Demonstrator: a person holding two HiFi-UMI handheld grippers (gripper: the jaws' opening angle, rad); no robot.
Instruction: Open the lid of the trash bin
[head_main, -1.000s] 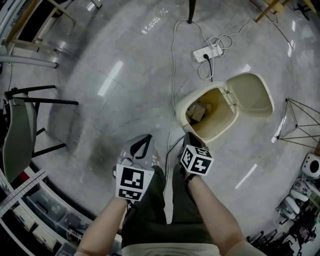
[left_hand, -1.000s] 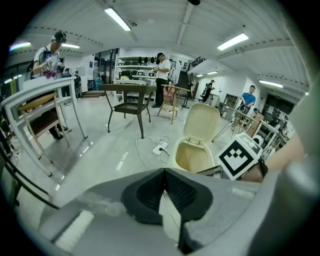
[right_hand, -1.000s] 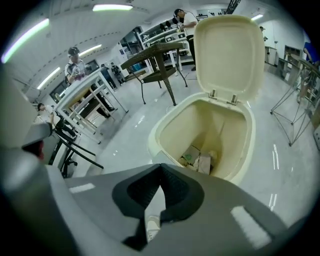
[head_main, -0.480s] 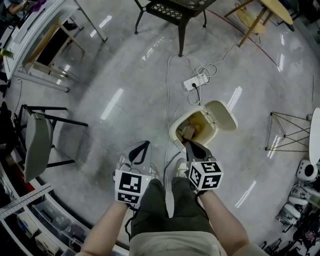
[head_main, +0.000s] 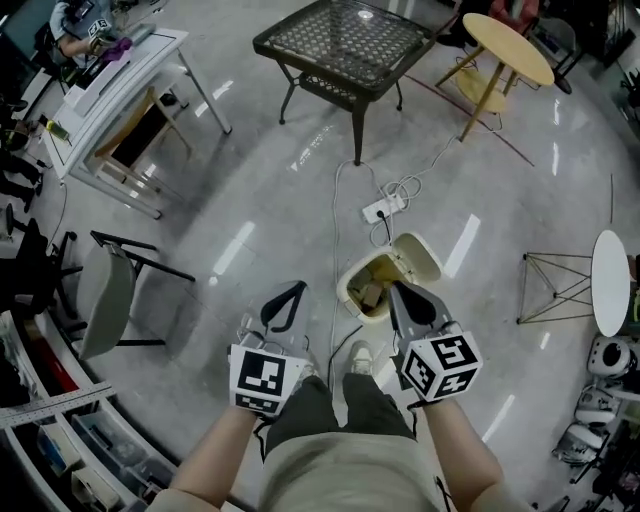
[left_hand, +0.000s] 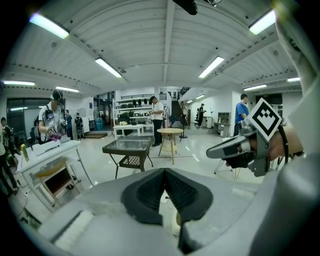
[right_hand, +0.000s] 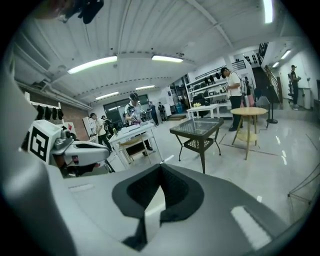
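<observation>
The cream trash bin (head_main: 362, 300) stands on the grey floor just ahead of the person's feet. Its lid (head_main: 419, 257) is swung back and open, and some rubbish shows inside. My left gripper (head_main: 292, 288) is held to the left of the bin, jaws shut on nothing. My right gripper (head_main: 396, 288) hovers above the bin's near right rim, also shut and empty. The left gripper view shows its own jaws (left_hand: 165, 172) closed together, with the right gripper (left_hand: 234, 148) off to the right. In the right gripper view, that gripper (right_hand: 160, 167) has its jaws closed too, and the left gripper (right_hand: 80, 150) appears at the left.
A white power strip (head_main: 377, 209) and cables lie just beyond the bin. A black mesh table (head_main: 345, 40), a round wooden table (head_main: 510, 45), a white desk (head_main: 120, 85), a grey chair (head_main: 108, 305) and a wire stand (head_main: 550, 290) ring the floor. People stand far off.
The head view has risen and pulled back, so the bin looks smaller and farther. Both grippers lifted with it; the right one came away from the bin's rim. The lid stays open.
</observation>
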